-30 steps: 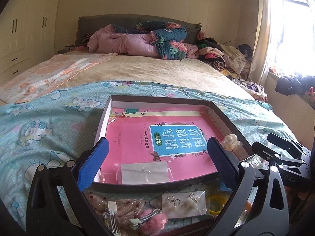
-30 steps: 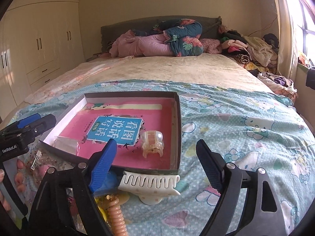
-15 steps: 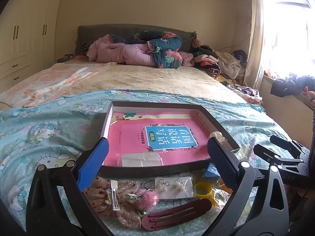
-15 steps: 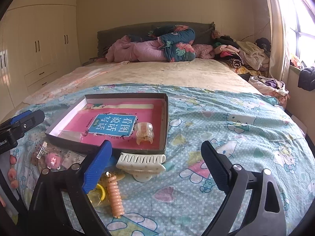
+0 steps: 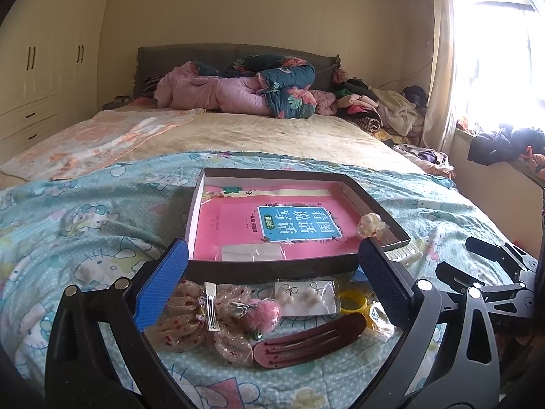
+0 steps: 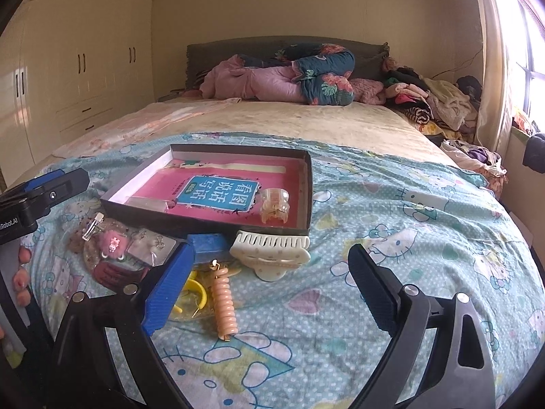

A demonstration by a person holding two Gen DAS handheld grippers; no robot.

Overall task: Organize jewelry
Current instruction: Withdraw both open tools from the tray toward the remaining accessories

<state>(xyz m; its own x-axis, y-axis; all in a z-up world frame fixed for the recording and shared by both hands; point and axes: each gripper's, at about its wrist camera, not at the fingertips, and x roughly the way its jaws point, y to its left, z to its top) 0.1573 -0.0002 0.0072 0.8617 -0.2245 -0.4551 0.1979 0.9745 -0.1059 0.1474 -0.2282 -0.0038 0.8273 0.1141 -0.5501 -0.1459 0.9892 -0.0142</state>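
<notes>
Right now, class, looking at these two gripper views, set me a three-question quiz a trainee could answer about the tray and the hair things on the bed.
1. True or false: the clear claw clip lies inside the tray.
2. Which lies nearest the right gripper? A) spiral hair tie B) scrunchie C) earring card
3. Fill in: the white claw clip lies on the bedspread just outside the tray's ____ corner.

Key: 1 true. 2 A. 3 near right, as the right wrist view shows it.
</notes>
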